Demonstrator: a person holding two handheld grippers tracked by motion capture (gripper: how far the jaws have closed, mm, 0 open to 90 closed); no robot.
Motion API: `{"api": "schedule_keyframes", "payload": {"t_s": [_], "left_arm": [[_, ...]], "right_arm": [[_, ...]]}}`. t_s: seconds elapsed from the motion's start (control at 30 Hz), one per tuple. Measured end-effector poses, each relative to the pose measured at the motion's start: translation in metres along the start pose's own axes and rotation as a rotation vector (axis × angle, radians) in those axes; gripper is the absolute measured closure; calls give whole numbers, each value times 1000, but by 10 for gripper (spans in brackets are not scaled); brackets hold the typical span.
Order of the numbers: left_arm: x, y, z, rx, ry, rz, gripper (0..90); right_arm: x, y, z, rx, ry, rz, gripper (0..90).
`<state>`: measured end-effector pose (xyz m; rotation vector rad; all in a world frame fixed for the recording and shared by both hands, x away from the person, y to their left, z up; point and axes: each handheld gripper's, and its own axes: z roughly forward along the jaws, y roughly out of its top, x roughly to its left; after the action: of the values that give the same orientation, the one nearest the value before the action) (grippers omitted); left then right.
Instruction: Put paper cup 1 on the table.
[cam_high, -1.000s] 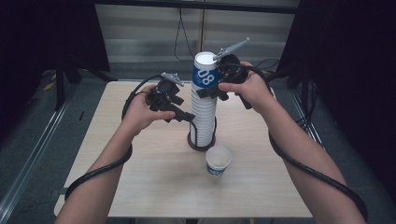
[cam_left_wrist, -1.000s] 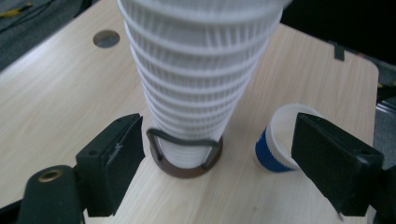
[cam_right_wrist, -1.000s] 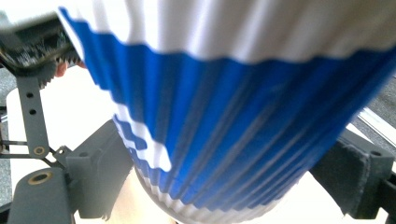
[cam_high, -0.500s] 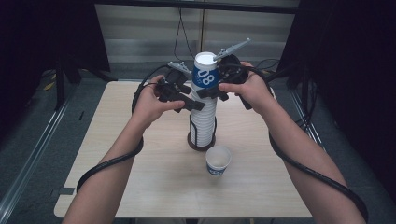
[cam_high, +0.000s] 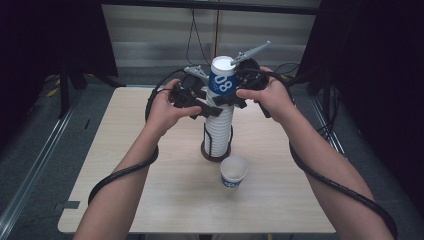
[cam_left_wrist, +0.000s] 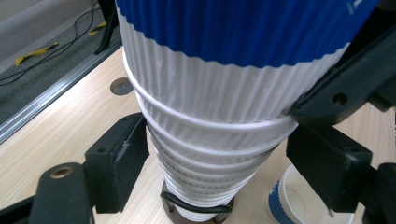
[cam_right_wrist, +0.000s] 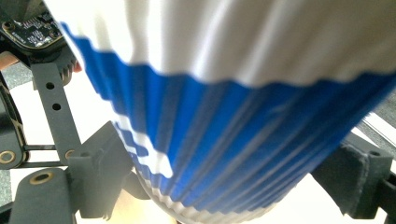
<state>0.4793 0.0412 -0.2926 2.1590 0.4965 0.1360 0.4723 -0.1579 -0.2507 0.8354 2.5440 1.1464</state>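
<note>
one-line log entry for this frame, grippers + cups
left gripper: around cup stack, grip unclear | right gripper: around top cup, grip unclear | loose cup: upright on table

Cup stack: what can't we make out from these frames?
- Stack count: rims too small in high view, cut off in left gripper view.
- Top cup: blurred, cropped in right gripper view.
- Right claw grip: its hand covers it; contact unclear.
- Holder: stack hides most of it.

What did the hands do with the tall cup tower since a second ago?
The left gripper moved up and in to straddle the stack of cups. The right gripper stayed around the top cup. The single cup on the table stayed put.
</note>
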Motion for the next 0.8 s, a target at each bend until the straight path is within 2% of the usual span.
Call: {"api": "schedule_keyframes", "payload": {"t_s": [0.13, 0.47, 0.63, 0.8], "left_arm": [[1, -1, 0, -3, -3, -7, 212], [0, -1, 1, -4, -4, -4, 214], [2, -3, 0, -12, -8, -20, 215], [2, -4, 0, 2, -11, -18, 225]], "right_arm": [[0, -1, 0, -16, -9, -1, 128], [1, 1, -2, -14, -14, -3, 132], [2, 2, -3, -39, -17, -3, 138], [2, 4, -5, -26, -25, -11, 140]]}}
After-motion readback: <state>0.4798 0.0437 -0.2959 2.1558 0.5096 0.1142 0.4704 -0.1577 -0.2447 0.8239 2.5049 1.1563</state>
